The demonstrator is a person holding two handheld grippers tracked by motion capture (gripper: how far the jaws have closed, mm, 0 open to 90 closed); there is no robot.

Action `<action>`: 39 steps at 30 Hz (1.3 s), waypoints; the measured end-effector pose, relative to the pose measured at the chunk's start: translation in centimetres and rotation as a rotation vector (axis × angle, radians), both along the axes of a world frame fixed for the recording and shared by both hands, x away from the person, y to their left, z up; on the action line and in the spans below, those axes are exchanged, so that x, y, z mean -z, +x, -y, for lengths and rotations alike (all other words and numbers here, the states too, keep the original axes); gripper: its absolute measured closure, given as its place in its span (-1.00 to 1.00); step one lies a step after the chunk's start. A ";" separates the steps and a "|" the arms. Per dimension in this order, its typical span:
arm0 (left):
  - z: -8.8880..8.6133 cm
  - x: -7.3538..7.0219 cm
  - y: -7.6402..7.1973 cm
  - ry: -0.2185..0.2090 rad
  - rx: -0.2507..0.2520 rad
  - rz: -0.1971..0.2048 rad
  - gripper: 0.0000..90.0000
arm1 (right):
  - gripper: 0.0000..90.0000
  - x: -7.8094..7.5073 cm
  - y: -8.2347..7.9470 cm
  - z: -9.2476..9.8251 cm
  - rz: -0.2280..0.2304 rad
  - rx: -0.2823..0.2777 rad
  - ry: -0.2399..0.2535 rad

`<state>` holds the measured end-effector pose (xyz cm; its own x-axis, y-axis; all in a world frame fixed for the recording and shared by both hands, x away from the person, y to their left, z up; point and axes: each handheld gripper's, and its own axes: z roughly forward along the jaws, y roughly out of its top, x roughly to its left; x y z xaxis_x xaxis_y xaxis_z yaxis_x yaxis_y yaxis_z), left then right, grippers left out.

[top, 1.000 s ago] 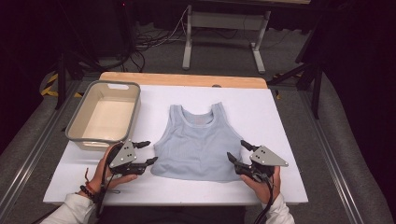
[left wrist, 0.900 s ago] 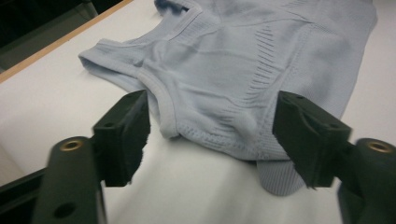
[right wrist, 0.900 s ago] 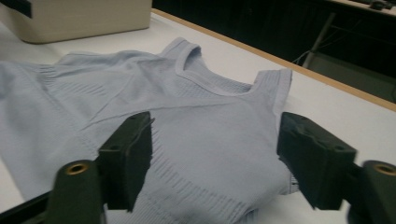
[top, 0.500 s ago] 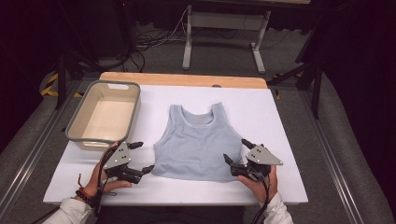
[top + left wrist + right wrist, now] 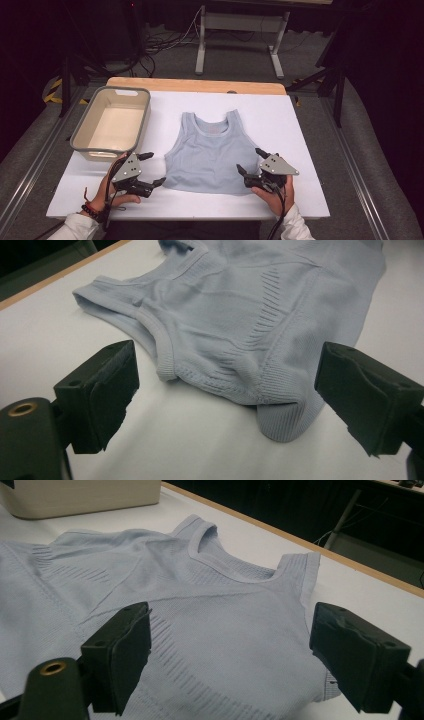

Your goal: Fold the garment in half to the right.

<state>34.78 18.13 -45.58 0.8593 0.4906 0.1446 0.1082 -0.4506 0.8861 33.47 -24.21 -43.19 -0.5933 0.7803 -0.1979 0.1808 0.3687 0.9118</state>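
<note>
A light blue tank top (image 5: 210,150) lies flat in the middle of the white table (image 5: 300,125), neck toward the far side. My left gripper (image 5: 155,169) rests at its lower left hem corner, jaws open after just having opened. In the left gripper view the folded hem corner (image 5: 280,420) lies between the wide jaws of the left gripper (image 5: 227,370), touching neither pad. My right gripper (image 5: 248,159) sits at the lower right hem, also just opened. In the right gripper view the tank top (image 5: 200,580) spreads beyond the apart jaws of the right gripper (image 5: 230,630).
A beige tub (image 5: 82,145) with nothing in it stands at the table's left, beyond my left hand; its wall (image 5: 75,495) shows far off in the right gripper view. A wooden strip (image 5: 200,85) edges the table's far side. Cables and a metal stand lie on the floor behind.
Both grippers' jaws stand wider than a second ago and have let go of the hem corners. Both hands have stayed almost where they were at the tank top's lower edge.
</note>
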 end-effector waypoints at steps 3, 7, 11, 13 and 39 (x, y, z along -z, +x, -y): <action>0.1 0.0 0.1 0.007 -0.003 -0.001 -0.74 | -0.60 0.0 0.1 0.0 -0.001 0.006 0.004; 0.5 -0.1 0.3 -0.002 -0.016 -0.005 -0.73 | -0.59 0.0 0.3 0.1 -0.010 0.006 0.012; 0.8 -0.2 0.6 -0.019 -0.015 -0.023 -0.73 | -0.58 -0.1 0.8 0.1 -0.021 0.008 0.035; 0.9 -0.2 0.7 -0.024 -0.013 -0.028 -0.73 | -0.57 -0.4 1.1 -0.1 -0.019 0.008 0.035; 2.0 0.2 0.7 0.031 0.006 -0.128 -0.71 | -0.39 -5.9 6.4 -10.4 -0.070 -0.152 0.074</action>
<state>35.47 16.15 -45.74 0.8747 0.4822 0.0484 0.2167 -0.4786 0.8509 39.88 -13.76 -37.33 -0.7155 0.6918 -0.0971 0.1926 0.3290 0.9245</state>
